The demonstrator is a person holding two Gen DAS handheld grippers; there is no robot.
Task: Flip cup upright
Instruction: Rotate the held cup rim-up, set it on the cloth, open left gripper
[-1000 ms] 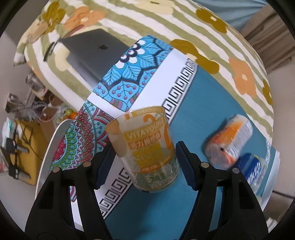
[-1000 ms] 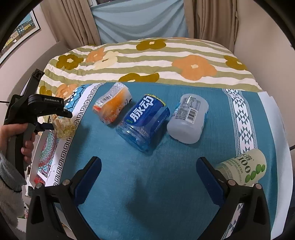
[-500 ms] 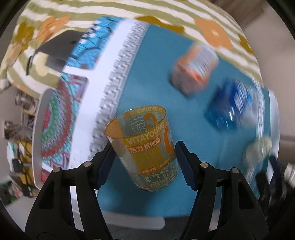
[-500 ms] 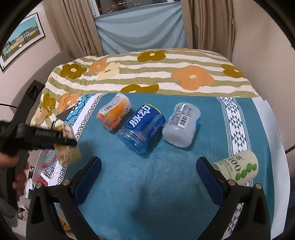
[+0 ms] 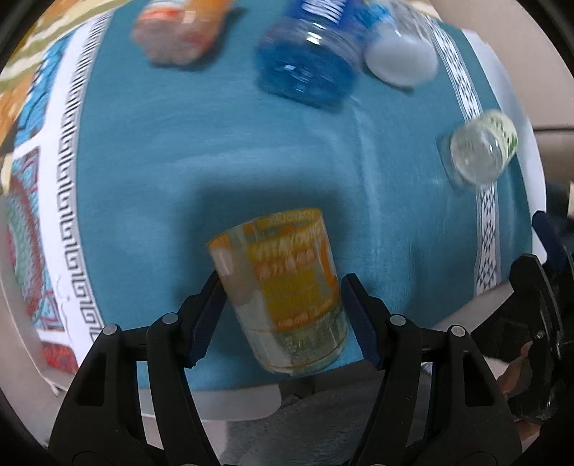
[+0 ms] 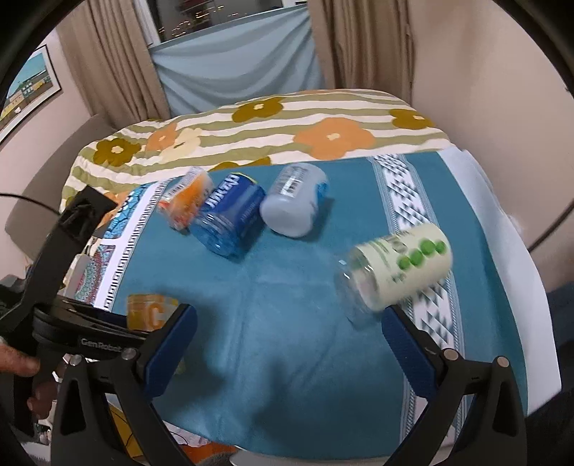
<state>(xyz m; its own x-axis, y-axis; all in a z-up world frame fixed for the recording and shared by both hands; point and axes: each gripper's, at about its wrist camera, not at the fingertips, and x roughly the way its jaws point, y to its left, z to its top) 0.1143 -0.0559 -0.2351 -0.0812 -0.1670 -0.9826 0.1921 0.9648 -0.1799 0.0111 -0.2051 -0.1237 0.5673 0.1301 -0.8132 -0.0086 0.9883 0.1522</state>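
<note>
1. Right now the orange-labelled cup sits between the two fingers of the left gripper, in the lower middle of the left wrist view, its open rim pointing up the frame and away from the camera.
2. Both blue pads press against the cup's sides, so the fingers are clamped on it, spread only as wide as the cup.
3. Its base hangs near the front edge of the teal cloth; the frame is smeared, so I cannot tell for sure whether the cup touches the cloth.
4. From the right wrist view the same cup shows at lower left, half hidden behind the black body of the left gripper.
5. The right gripper fills the bottom of its own view with its fingers spread wide apart, holding nothing and touching nothing.
6. A green-dotted bottle lies on its side just above the right gripper's right-hand finger in the frame, apart from it.
7. Along the top of the left wrist view lie an orange packet, a blue bottle and a frosted white bottle, all on their sides on the cloth.
8. A floral striped bedspread lies beyond the cloth in the right wrist view.
</note>
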